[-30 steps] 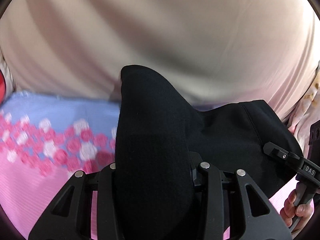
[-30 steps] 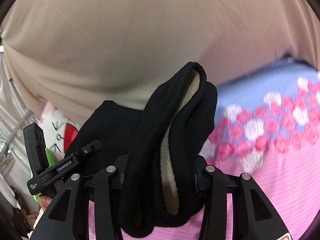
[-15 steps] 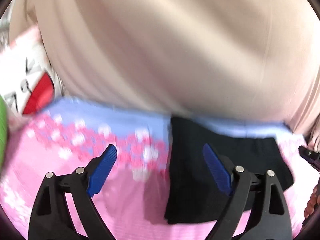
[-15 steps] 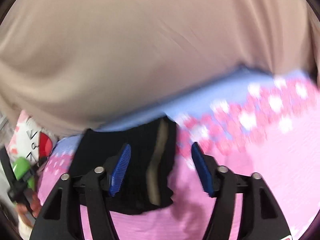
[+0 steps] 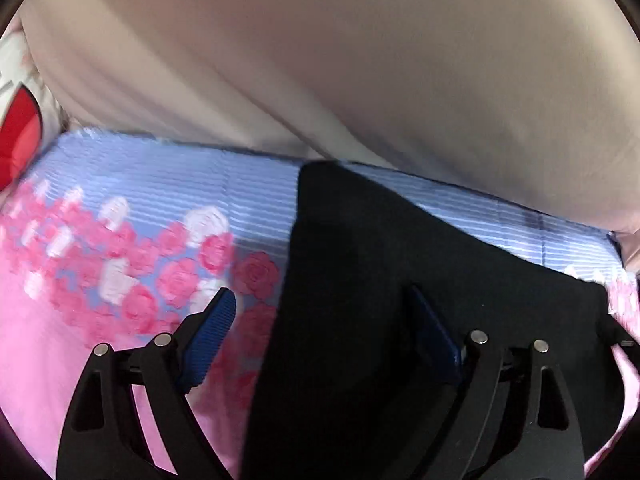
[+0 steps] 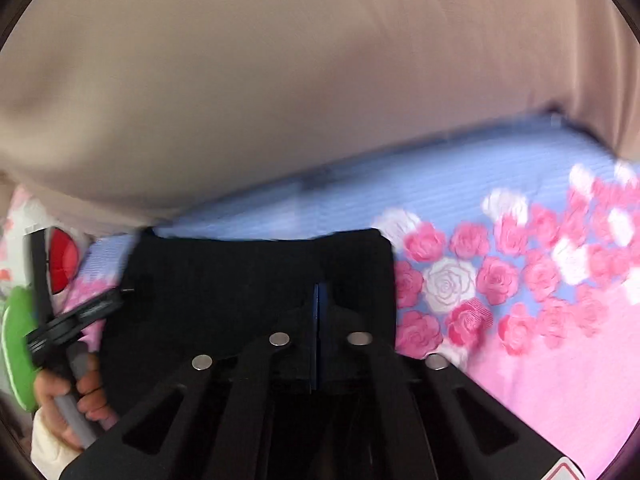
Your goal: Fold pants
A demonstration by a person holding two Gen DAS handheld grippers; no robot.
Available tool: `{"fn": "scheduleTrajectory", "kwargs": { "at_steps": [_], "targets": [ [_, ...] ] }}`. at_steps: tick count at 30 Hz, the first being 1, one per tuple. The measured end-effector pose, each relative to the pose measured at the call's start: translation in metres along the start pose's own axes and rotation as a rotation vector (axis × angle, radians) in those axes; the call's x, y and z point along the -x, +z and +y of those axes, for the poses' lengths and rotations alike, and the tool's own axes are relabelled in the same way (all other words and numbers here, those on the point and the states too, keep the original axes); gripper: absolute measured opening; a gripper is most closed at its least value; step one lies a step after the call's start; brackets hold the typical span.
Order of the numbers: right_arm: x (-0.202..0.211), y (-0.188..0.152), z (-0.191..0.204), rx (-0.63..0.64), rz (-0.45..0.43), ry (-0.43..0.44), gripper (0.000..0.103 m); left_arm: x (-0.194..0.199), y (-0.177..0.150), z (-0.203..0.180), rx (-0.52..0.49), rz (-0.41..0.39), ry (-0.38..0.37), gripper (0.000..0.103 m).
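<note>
Your left tool [image 5: 320,328] stood with its jaws spread wide, gripping nothing; one blue pad [image 5: 210,334] hung over the rose-print bedsheet [image 5: 120,272], the other over the black pants [image 5: 400,280]. Your right tool [image 6: 318,312] had its pads pressed together with no cloth between them, poised above the pants [image 6: 224,280]. You had the pants lying flat on the bedsheet [image 6: 520,272] as a dark folded block, their far edge close to the beige fabric [image 5: 360,80] beyond. Your left hand [image 6: 68,396] gripped a tool handle beside the pants. Both views were motion-blurred.
</note>
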State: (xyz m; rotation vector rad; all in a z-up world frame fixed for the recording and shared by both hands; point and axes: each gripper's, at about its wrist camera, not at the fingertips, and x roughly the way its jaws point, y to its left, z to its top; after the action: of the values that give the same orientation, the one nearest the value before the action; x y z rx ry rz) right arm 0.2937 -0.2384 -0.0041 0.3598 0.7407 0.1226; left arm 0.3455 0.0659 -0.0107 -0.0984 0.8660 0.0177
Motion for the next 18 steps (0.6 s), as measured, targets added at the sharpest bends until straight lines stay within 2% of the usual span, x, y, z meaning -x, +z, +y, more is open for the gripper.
{"fn": "scheduleTrajectory", "kwargs": {
  "at_steps": [2,3,6,9,10,12,13,15,16,18],
  "targets": [
    [0.026,-0.012,0.019,0.071,-0.035,0.031,0.005,0.023,-0.006,0.001,-0.031,-0.046,0.031,0.084],
    [0.03,-0.02,0.025,0.105,-0.035,0.02,0.005,0.033,-0.01,0.002,-0.042,-0.068,0.035,0.084],
    [0.005,-0.048,0.026,0.167,0.056,-0.08,0.001,0.049,-0.022,0.003,-0.065,-0.077,0.04,0.084],
    [0.019,-0.052,0.023,0.09,0.037,-0.054,0.002,0.057,-0.03,0.009,-0.053,-0.056,0.022,0.084],
    [0.033,-0.053,0.029,0.076,0.019,-0.02,0.004,0.062,-0.035,0.01,-0.057,-0.061,0.025,0.084],
    [0.062,-0.063,0.032,0.092,-0.021,-0.009,0.005,0.067,-0.037,0.004,-0.068,-0.065,0.037,0.084],
    [0.064,-0.069,0.034,0.105,-0.019,-0.025,0.006,0.074,-0.038,0.003,-0.071,-0.069,0.034,0.084],
    [0.046,-0.084,0.027,0.108,0.044,-0.062,0.005,0.075,-0.044,-0.001,-0.082,-0.064,0.034,0.084],
    [0.036,-0.089,0.021,0.095,0.064,-0.065,0.0,0.074,-0.045,0.0,-0.086,-0.058,0.036,0.084],
    [0.038,-0.086,0.016,0.054,0.064,-0.035,0.0,0.071,-0.05,-0.001,-0.089,-0.039,0.036,0.084]
  ]
}}
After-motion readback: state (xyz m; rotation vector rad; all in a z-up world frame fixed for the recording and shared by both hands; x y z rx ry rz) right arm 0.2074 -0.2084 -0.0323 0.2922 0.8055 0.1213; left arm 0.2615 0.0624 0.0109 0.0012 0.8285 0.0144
